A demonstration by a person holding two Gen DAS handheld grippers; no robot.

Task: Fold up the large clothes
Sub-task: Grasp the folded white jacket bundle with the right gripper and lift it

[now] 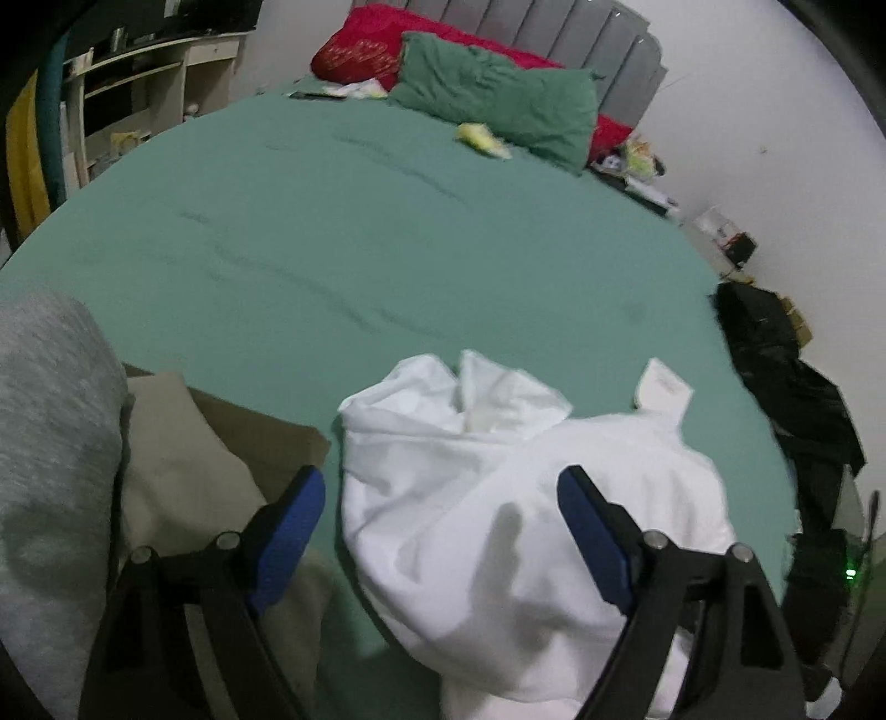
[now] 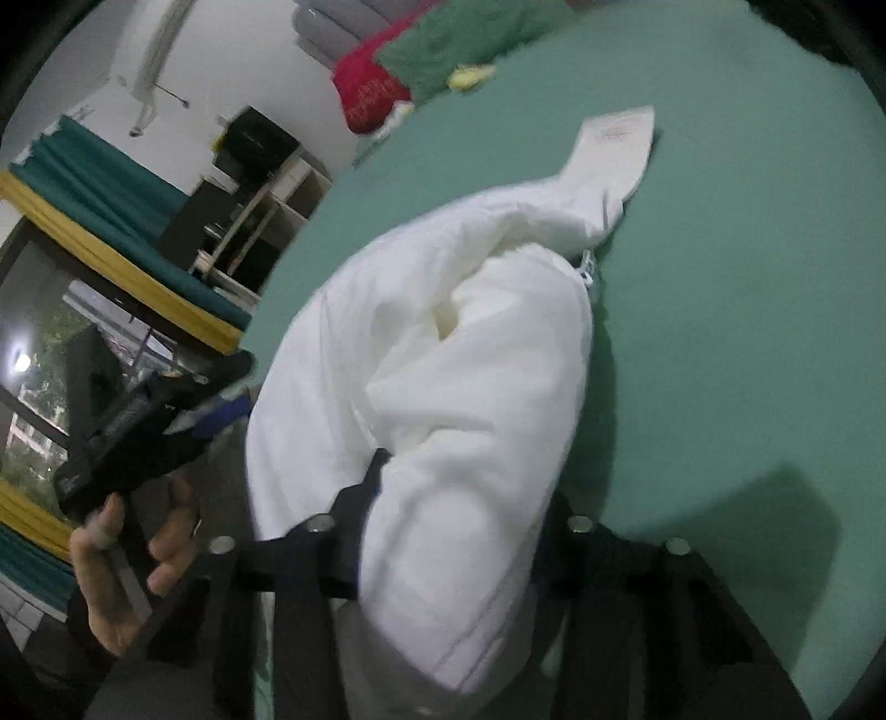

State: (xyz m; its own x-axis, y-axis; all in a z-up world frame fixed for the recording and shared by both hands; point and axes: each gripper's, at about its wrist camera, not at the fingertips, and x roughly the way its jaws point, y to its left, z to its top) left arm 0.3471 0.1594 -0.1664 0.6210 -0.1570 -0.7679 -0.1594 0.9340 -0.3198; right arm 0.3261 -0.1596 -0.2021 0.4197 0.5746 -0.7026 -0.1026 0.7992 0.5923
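A white padded jacket [image 1: 498,498] lies bunched on the green bed sheet [image 1: 360,232] near the front edge, with a white tag [image 1: 664,387] sticking out. My left gripper [image 1: 440,526] is open above its near left part, blue pads [image 1: 288,526] wide apart and empty. In the right wrist view the same jacket [image 2: 443,387] bulges between my right gripper's fingers [image 2: 360,498], which are closed on its fabric; the right fingertip is hidden by cloth. The left gripper [image 2: 183,410] and the hand holding it show at the left.
A beige folded garment [image 1: 210,443] and a grey garment [image 1: 50,443] lie at the bed's front left. Green [image 1: 498,99] and red [image 1: 360,50] pillows sit at the headboard. Black clothes [image 1: 786,376] hang at the right edge. Shelves [image 1: 138,83] stand far left.
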